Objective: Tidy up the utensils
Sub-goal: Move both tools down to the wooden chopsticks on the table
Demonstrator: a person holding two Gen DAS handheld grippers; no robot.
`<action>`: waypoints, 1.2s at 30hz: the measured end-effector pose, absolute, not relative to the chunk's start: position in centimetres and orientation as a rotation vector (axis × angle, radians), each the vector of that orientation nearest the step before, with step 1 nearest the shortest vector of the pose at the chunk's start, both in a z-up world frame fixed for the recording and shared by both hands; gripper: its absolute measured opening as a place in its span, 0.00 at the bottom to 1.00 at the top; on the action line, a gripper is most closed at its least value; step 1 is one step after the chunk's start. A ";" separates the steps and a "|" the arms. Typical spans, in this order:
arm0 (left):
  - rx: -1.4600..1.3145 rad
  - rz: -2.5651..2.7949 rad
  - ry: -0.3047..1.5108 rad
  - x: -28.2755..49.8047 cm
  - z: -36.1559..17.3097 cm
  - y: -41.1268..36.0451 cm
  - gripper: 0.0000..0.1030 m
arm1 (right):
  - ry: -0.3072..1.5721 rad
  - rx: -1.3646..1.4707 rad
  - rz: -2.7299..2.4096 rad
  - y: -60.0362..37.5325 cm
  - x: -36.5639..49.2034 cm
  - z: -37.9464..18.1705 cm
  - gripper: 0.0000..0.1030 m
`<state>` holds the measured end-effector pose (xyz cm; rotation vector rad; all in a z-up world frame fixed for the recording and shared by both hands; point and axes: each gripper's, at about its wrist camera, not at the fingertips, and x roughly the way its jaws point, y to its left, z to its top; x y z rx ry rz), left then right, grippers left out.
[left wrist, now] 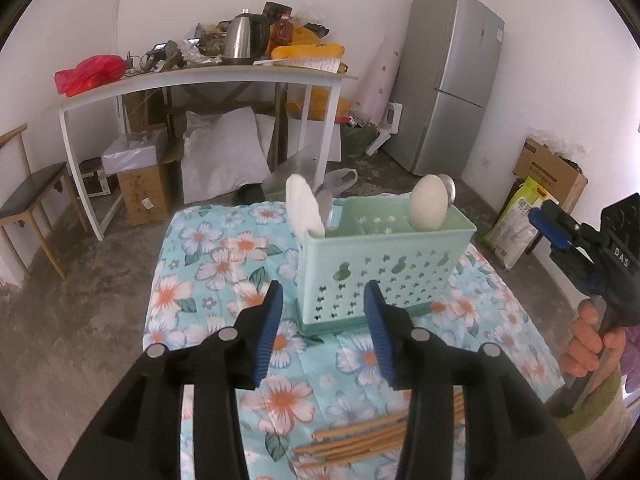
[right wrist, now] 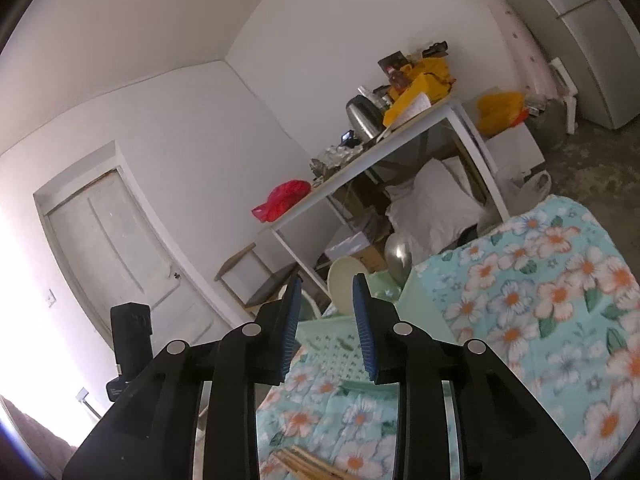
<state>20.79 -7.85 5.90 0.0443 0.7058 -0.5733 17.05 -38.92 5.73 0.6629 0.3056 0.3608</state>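
A mint-green perforated utensil caddy (left wrist: 384,264) stands on a floral tablecloth (left wrist: 224,264). In it stand a white spoon (left wrist: 306,208) at the left, and a cream spoon (left wrist: 429,208) and a metal spoon (left wrist: 449,189) at the right. Several wooden chopsticks (left wrist: 352,440) lie on the cloth at the near edge. My left gripper (left wrist: 324,300) is open and empty, just before the caddy. My right gripper (right wrist: 326,292) is open and empty, tilted, above the caddy (right wrist: 344,352); it shows at the right of the left wrist view (left wrist: 560,228). The chopsticks (right wrist: 304,462) lie below it.
A cluttered white table (left wrist: 208,84) with a kettle (left wrist: 244,36) stands behind. A grey fridge (left wrist: 452,80) is at the back right, cardboard boxes (left wrist: 548,172) at the right, a wooden chair (left wrist: 32,200) at the left. A door (right wrist: 116,240) is at the left.
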 end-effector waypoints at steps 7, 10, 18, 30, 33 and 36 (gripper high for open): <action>0.022 -0.575 0.737 17.7 4.5 -6.0 0.44 | 0.451 0.586 0.315 -36.4 13.4 5.0 0.32; 0.029 -0.579 0.773 16.6 3.4 -5.5 0.45 | 0.554 0.535 0.265 -34.6 11.5 3.5 0.40; 0.005 -0.586 0.870 13.8 -0.8 -4.3 0.47 | 0.756 0.463 0.112 -31.2 7.5 -0.5 0.48; 0.296 -0.491 0.844 14.4 -5.2 -11.0 0.47 | 0.859 0.549 0.041 -31.5 5.7 -3.3 0.48; 0.434 -0.478 0.829 13.6 -6.6 -12.6 0.47 | 0.858 0.557 0.026 -32.0 5.3 -3.3 0.49; 0.524 -0.468 0.767 11.7 -7.0 -13.0 0.47 | 0.862 0.569 0.008 -32.6 5.2 -3.6 0.49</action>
